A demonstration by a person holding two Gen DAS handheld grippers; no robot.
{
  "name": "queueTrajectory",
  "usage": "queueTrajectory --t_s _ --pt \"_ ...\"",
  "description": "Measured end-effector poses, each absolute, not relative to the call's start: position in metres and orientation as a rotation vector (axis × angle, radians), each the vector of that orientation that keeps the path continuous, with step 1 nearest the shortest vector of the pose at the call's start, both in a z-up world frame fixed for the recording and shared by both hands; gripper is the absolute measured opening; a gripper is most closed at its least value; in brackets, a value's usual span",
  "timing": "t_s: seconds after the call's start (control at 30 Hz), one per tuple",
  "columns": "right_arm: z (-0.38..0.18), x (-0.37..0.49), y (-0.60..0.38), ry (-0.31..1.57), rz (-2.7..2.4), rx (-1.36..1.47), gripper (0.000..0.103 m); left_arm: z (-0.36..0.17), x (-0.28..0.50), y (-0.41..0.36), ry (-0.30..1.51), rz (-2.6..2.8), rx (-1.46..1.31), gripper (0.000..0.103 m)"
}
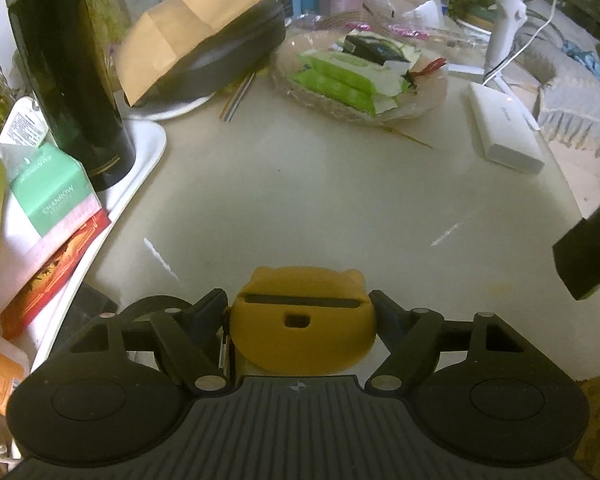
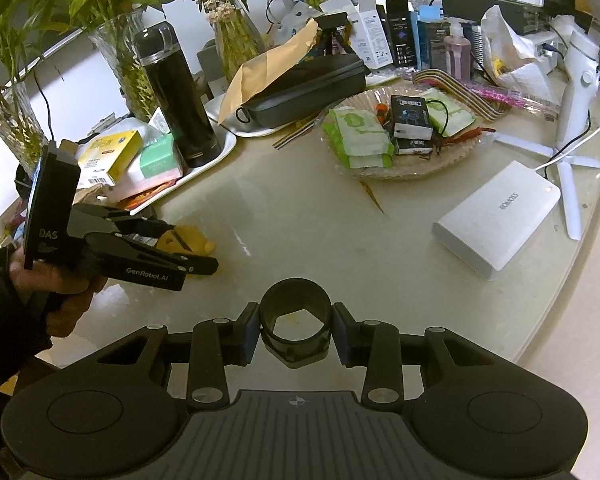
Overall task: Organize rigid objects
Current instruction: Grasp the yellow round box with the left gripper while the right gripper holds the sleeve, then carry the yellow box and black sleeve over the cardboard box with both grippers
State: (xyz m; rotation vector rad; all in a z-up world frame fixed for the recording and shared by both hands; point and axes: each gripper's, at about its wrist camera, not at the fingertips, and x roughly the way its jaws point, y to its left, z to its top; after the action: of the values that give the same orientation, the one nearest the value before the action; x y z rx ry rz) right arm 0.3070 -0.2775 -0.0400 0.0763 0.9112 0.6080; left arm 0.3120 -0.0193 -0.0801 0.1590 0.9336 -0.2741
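Gripping yellow holder [image 1: 302, 320] — left gripper [image 1: 300, 312]; right gripper [image 2: 296, 330] clamps black ring [image 2: 295, 320].

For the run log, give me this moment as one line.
left claw: around yellow holder on table | right claw: shut on black ring

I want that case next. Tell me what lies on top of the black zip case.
A brown paper envelope lies tilted across the black zip case, covering its far left part. The case's contents cannot be seen; it is closed.

white power bank [image 2: 498, 220] | black flask [image 2: 176, 96] on tray | dish [image 2: 456, 162], possibly wipes | brown envelope [image 1: 196, 28]
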Motion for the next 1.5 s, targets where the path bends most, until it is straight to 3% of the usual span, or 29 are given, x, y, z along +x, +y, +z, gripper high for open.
queueTrajectory --t_s 1.13,1.5 --pt "0.016 0.257 -0.271 0.816 0.699 0.042 0.041 0.015 0.185 -0.023 0.674 -0.297 0.211 0.076" --pt "0.026 0.231 -0.276 0.830 0.727 0.033 0.041 0.027 0.146 -0.030 0.688 -0.320 0.184 0.076"
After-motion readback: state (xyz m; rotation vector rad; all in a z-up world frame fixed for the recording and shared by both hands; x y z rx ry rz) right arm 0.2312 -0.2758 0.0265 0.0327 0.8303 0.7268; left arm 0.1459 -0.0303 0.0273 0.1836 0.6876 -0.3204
